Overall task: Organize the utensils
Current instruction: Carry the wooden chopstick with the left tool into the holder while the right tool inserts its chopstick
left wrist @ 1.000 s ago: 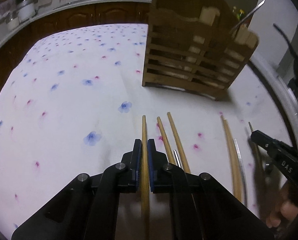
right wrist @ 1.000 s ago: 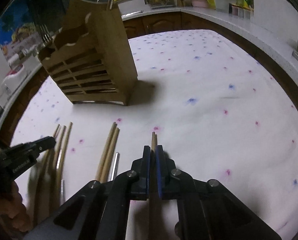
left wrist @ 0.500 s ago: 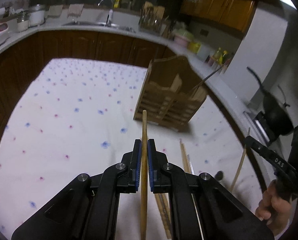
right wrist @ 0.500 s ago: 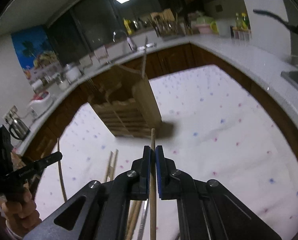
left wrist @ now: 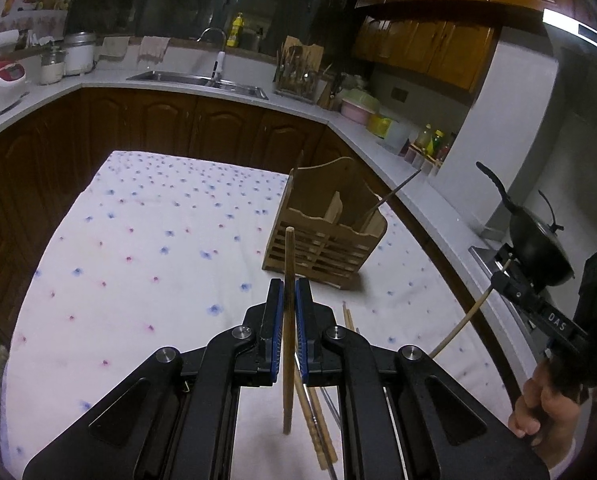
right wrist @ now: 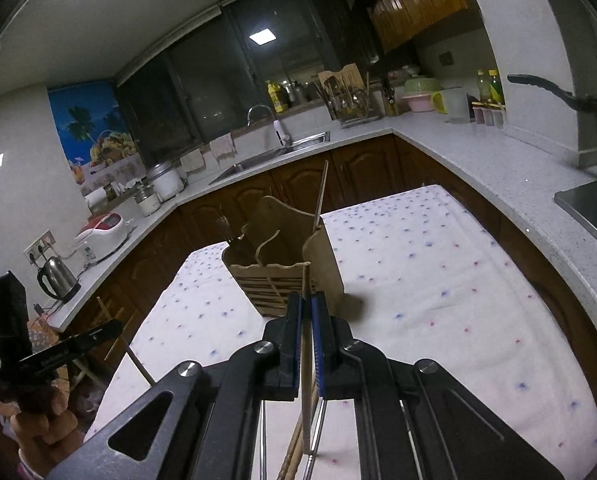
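My left gripper point(left wrist: 287, 296) is shut on a wooden chopstick point(left wrist: 288, 264), held high above the table. My right gripper point(right wrist: 306, 310) is shut on another wooden chopstick point(right wrist: 307, 280), also raised. The slatted wooden utensil holder point(left wrist: 324, 236) stands on the floral tablecloth ahead of both; it also shows in the right wrist view point(right wrist: 286, 256), with a metal chopstick point(right wrist: 321, 192) and a fork point(right wrist: 224, 228) in it. Several chopsticks point(left wrist: 318, 412) lie on the cloth under the left gripper. The right gripper also shows at the right of the left wrist view point(left wrist: 502, 276).
The table with its white floral cloth point(left wrist: 150, 248) is ringed by a kitchen counter point(left wrist: 98, 80) with a sink point(left wrist: 202, 80). A black wok point(left wrist: 538, 248) sits on the stove at the right. A kettle point(right wrist: 56, 280) and cookers stand on the left counter.
Both grippers have lifted their chopsticks off the table and risen well above it. The views have tilted up, so the holder now sits lower and farther off.
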